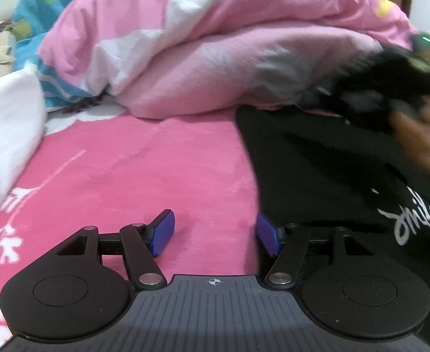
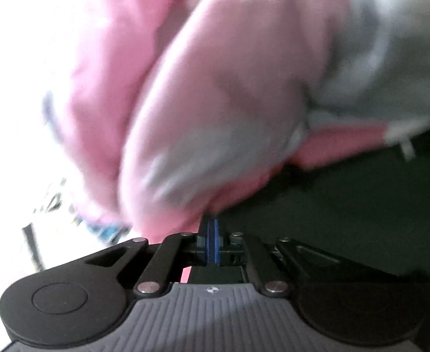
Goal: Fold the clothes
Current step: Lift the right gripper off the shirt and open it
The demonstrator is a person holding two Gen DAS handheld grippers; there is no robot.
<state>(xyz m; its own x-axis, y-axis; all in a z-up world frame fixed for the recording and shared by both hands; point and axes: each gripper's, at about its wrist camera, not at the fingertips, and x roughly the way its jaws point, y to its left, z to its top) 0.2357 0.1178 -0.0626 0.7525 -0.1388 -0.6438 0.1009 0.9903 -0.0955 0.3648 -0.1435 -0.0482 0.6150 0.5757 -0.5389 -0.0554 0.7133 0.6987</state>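
A black garment (image 1: 326, 170) with white lettering lies spread on the right side of the pink bed sheet (image 1: 144, 170). My left gripper (image 1: 215, 235) hovers low over the sheet at the garment's near left edge. It is open, with nothing between its blue pads (image 1: 164, 232). My right gripper (image 2: 212, 239) is shut, its pads pressed together at the garment's (image 2: 346, 214) far edge, close under the pink duvet (image 2: 215, 88). I see no cloth between them. In the left wrist view it is a dark blur with a hand (image 1: 417, 135) at the far right.
A bulky pink and white duvet (image 1: 215, 44) is heaped across the back of the bed. A white pillow or cloth (image 1: 6, 135) lies at the left, and blue patterned bedding (image 1: 39, 6) behind it. Bare sheet stretches between my left gripper and the duvet.
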